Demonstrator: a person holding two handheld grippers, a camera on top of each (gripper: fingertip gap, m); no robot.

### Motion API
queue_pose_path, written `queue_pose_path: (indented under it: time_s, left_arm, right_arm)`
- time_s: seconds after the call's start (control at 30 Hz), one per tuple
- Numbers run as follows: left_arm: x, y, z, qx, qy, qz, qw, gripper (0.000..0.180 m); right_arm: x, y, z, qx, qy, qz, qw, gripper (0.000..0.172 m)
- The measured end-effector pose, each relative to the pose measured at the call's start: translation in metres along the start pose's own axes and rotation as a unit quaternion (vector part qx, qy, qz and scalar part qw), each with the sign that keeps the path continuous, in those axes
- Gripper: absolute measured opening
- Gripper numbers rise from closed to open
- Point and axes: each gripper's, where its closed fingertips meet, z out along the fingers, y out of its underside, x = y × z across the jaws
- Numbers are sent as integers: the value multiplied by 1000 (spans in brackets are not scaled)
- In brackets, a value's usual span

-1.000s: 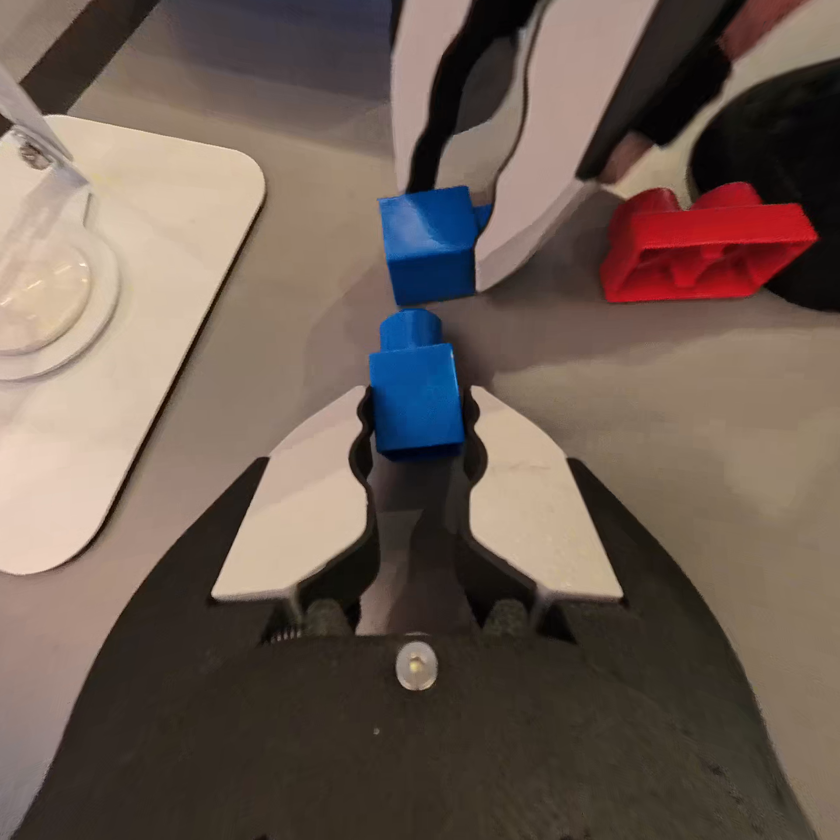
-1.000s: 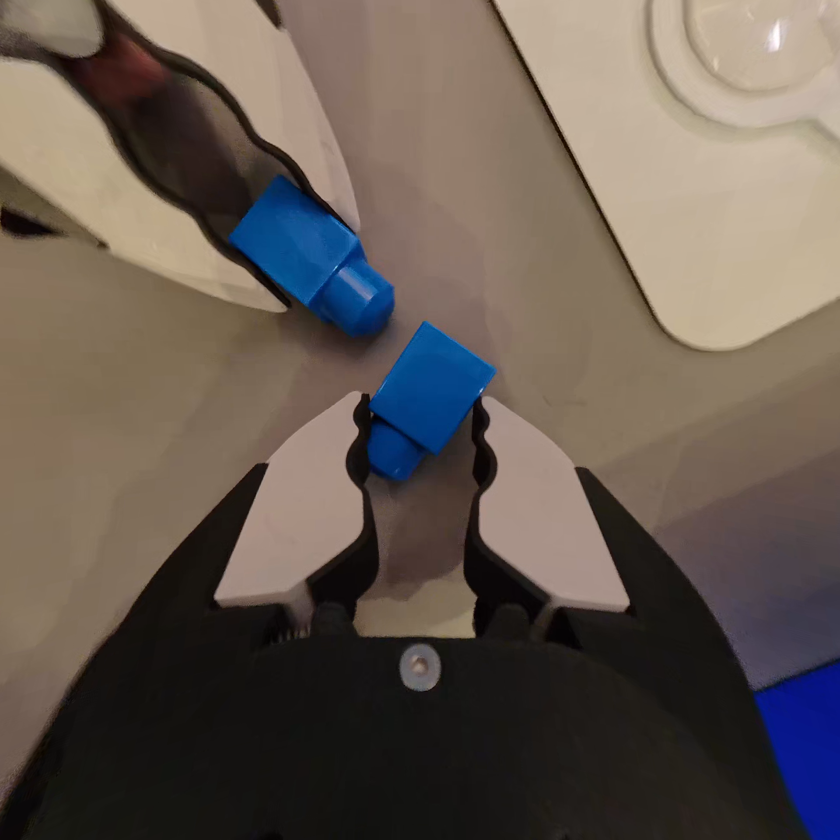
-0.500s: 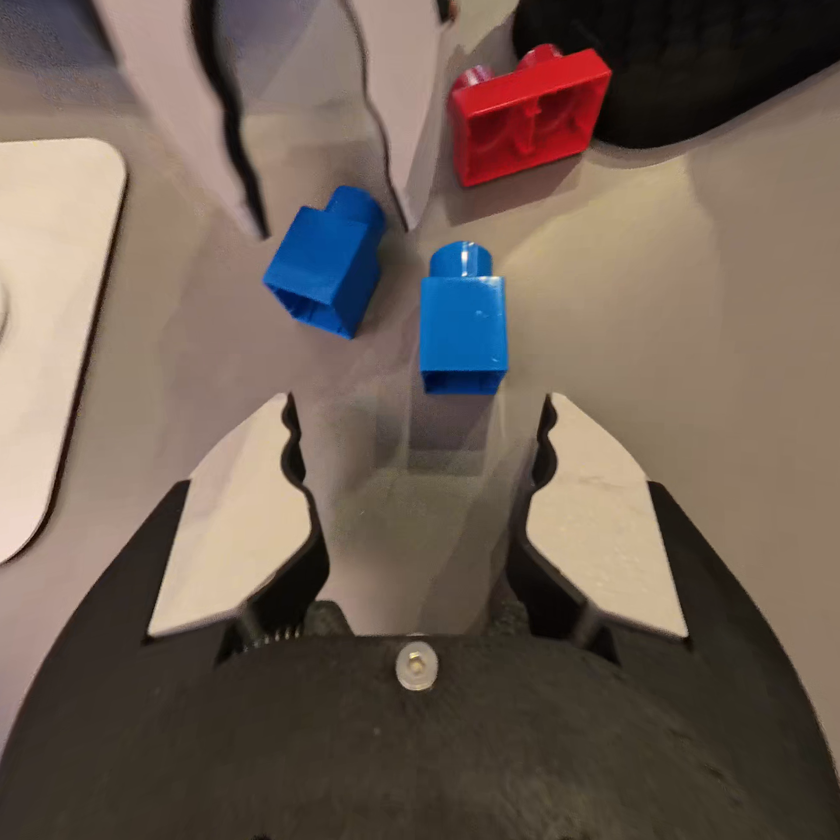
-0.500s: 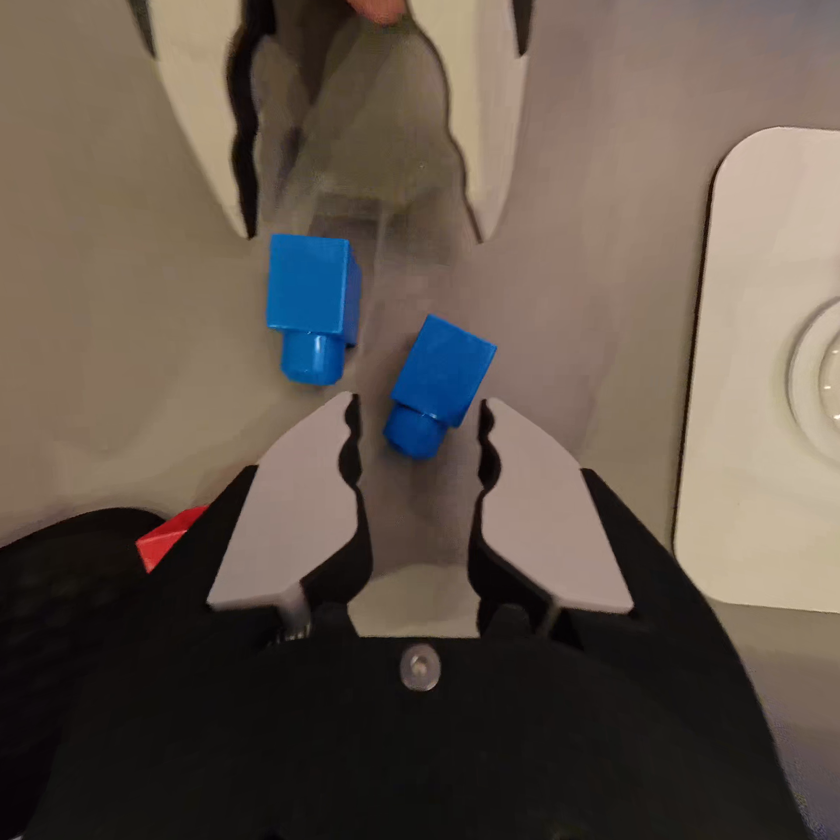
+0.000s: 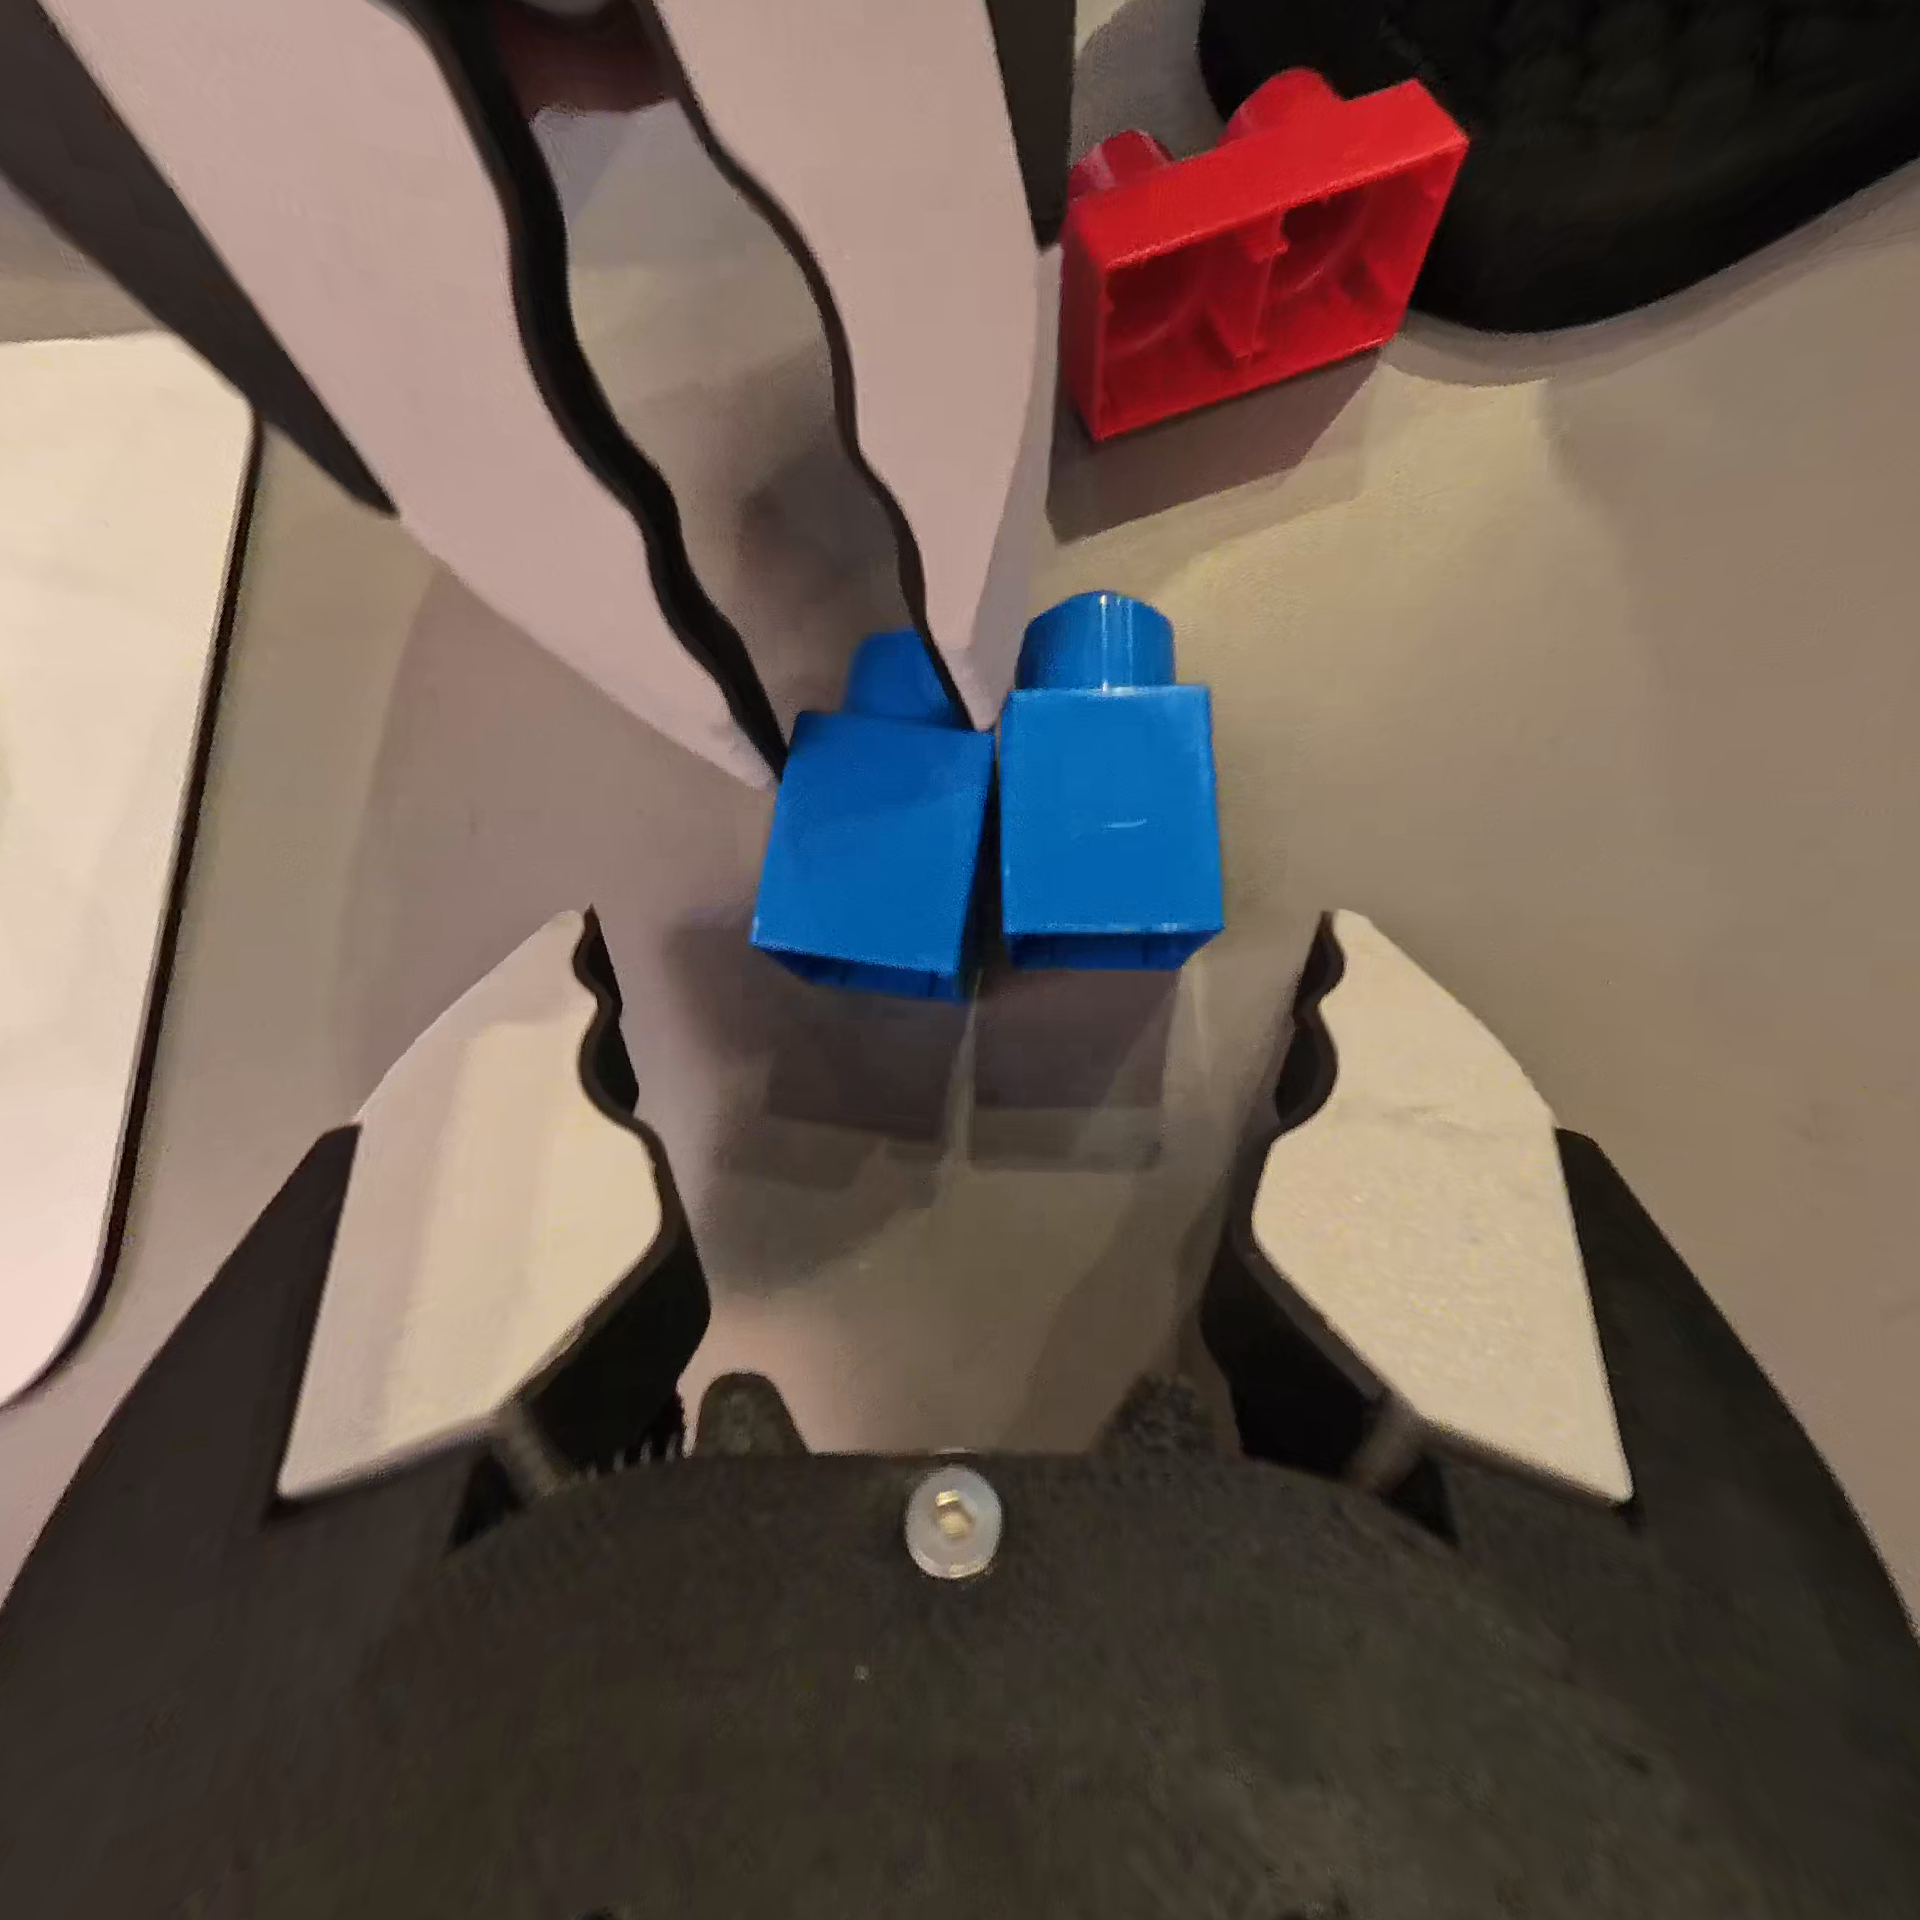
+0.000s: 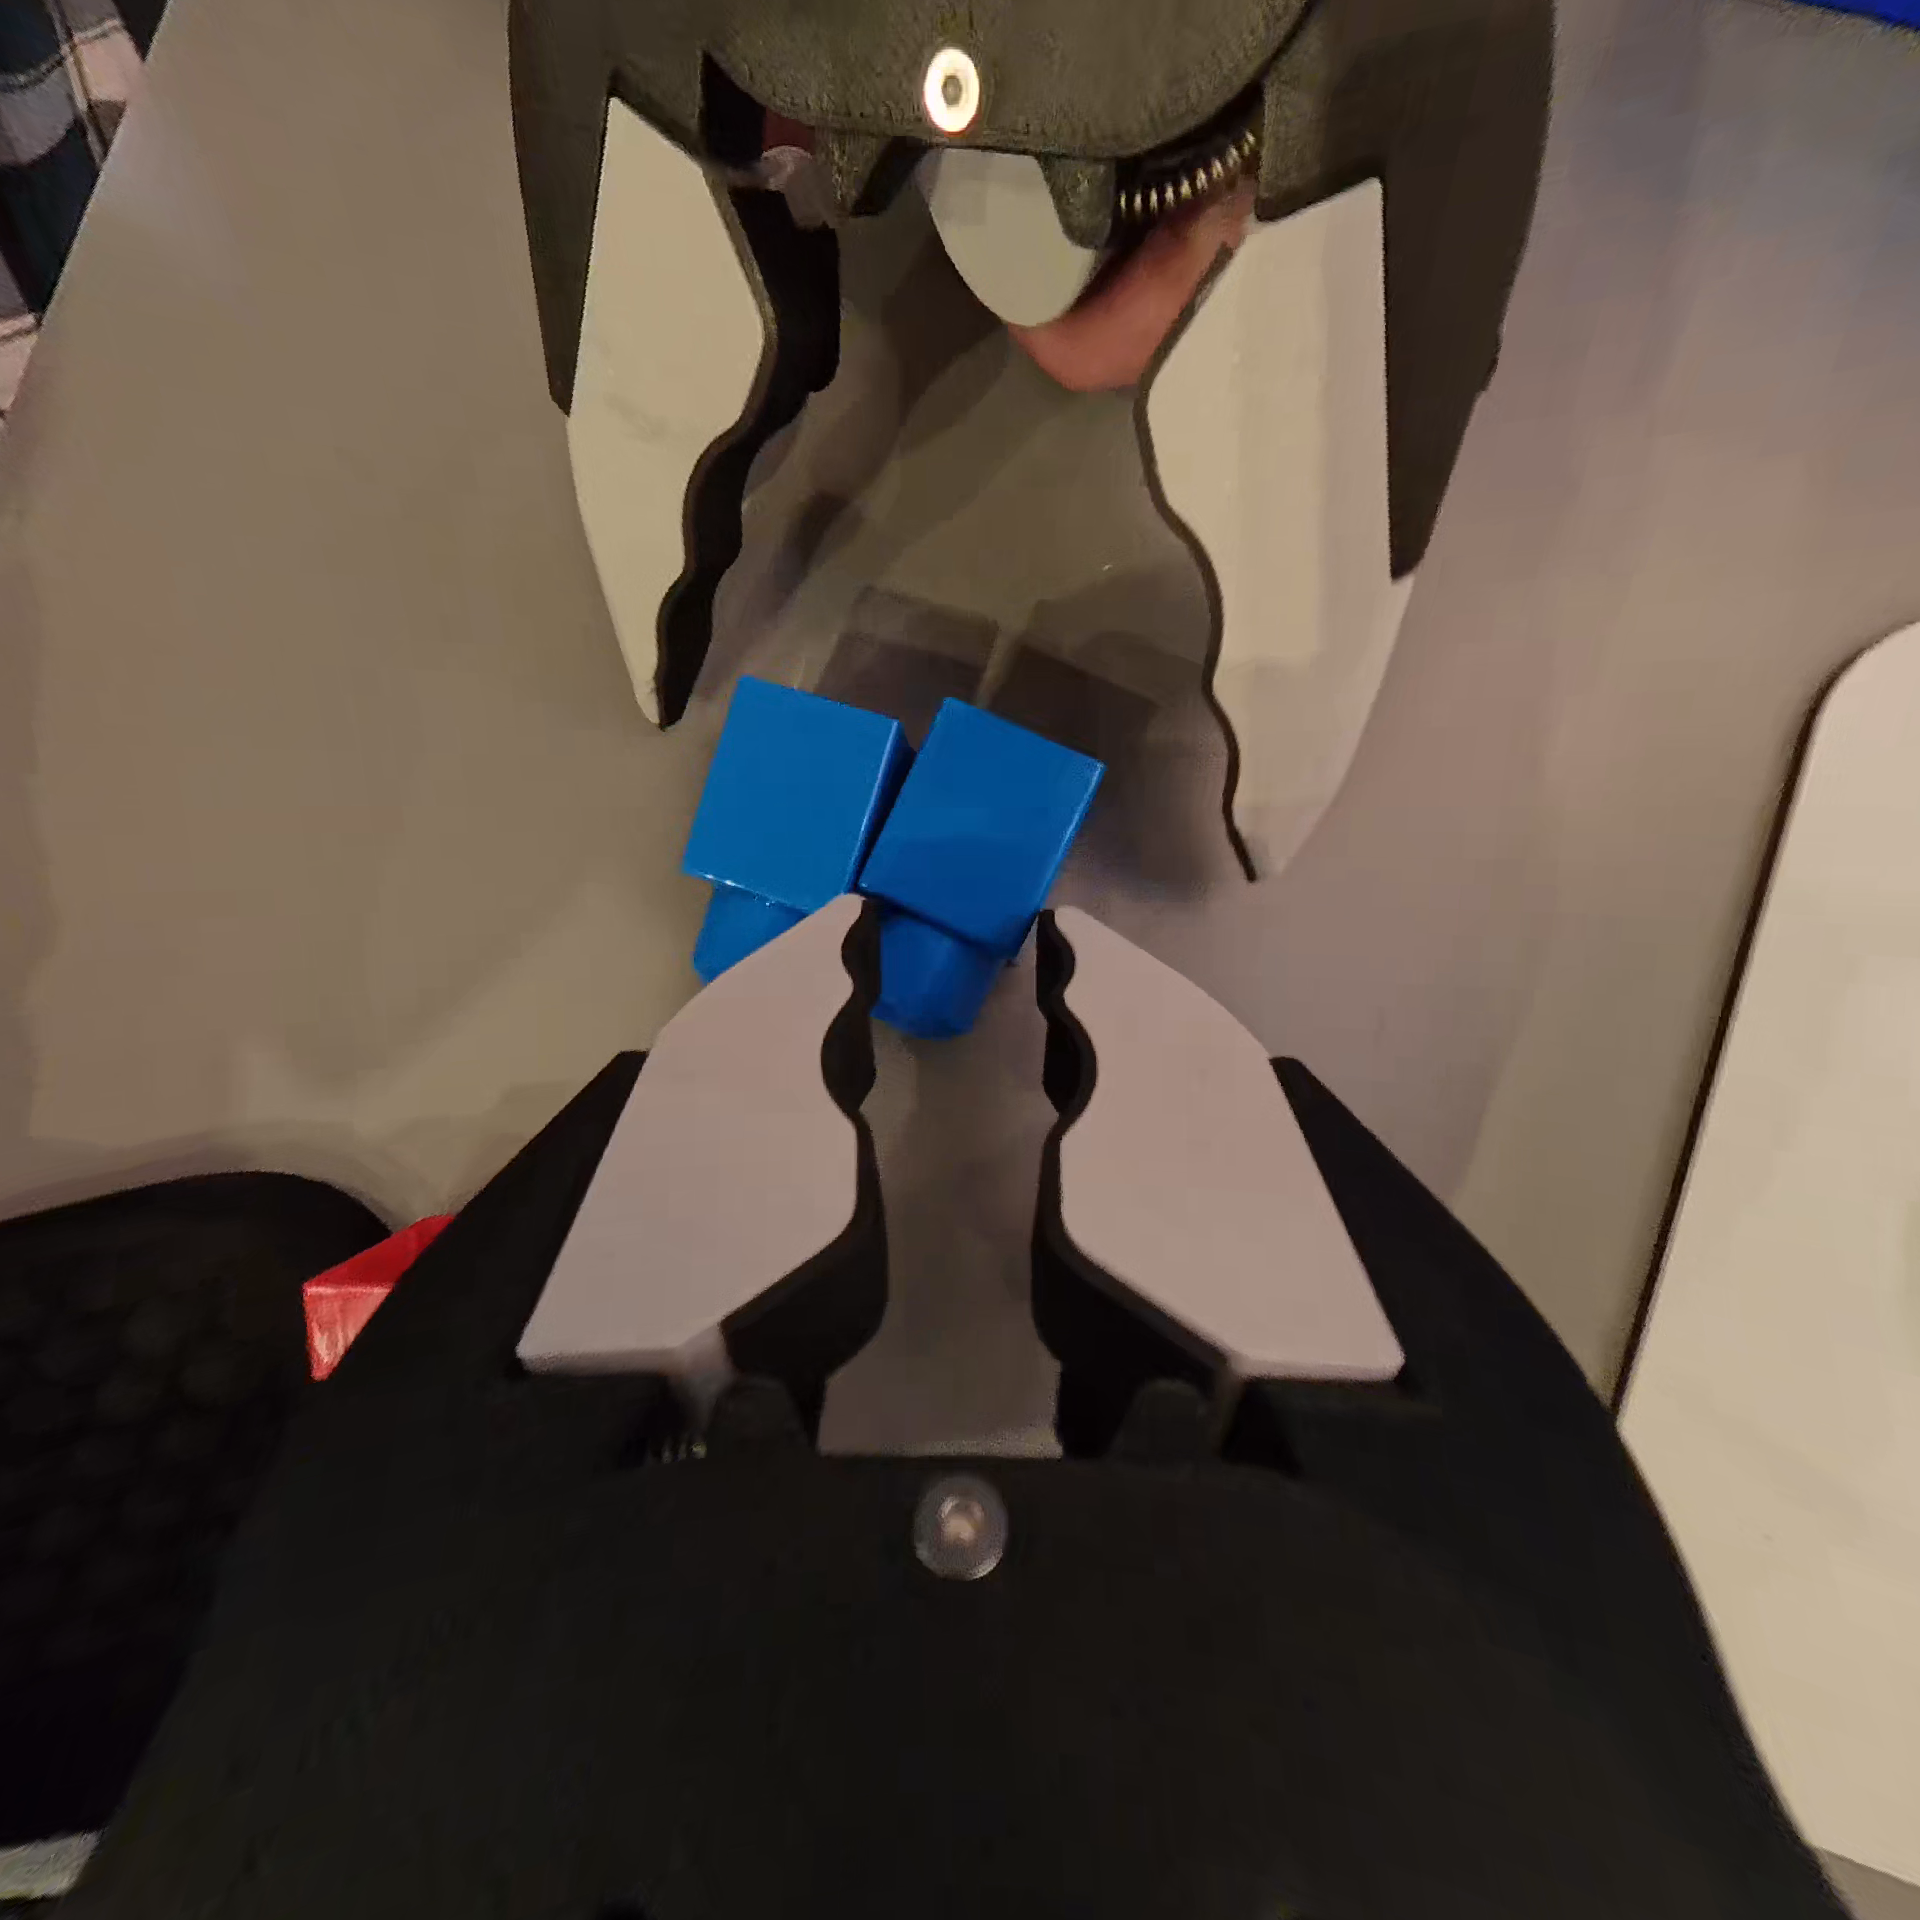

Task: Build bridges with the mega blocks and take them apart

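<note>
Both claws have let go: my left claw (image 5: 956, 935) now gapes wide short of the two blue blocks (image 5: 987, 831) lying side by side mid-worktop (image 5: 1558, 727), my right claw (image 6: 951, 925) loosely straddles one stud, so I judge the bridge dismantled.

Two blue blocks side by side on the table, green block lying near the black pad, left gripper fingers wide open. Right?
One error: the block by the black pad is red, not green, as the left wrist view shows. The rest holds: two blue blocks lie side by side on the table, and the left gripper fingers are wide open.
</note>
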Motion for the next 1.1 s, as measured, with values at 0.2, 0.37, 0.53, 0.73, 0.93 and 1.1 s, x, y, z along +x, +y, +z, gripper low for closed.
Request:
queue_pose_path:
  time_s: [0.2, 0.37, 0.53, 0.73, 0.93, 1.1]
  left_arm:
    - [5, -1, 7, -16, 16, -6, 1000, 116]
    - [11, -1, 8, -19, 29, -11, 999, 102]
    - [12, 2, 0, -8, 28, -30, 999, 101]
    - [12, 2, 4, -20, 34, -27, 999, 94]
    - [13, 1, 4, -20, 32, -25, 999, 91]
    - [16, 0, 3, -17, 34, -26, 999, 86]
  right_arm:
    - [-1, -1, -15, 15, 10, 22, 1000, 33]
    - [-6, 19, -10, -24, 36, 31, 999, 31]
    - [-22, 31, -6, -53, 54, 39, 996, 42]
    - [-31, 22, -1, -53, 89, 46, 994, 46]
    - [-28, 17, 2, -53, 97, 64, 992, 43]
    - [-31, 17, 2, -59, 97, 62, 992, 45]
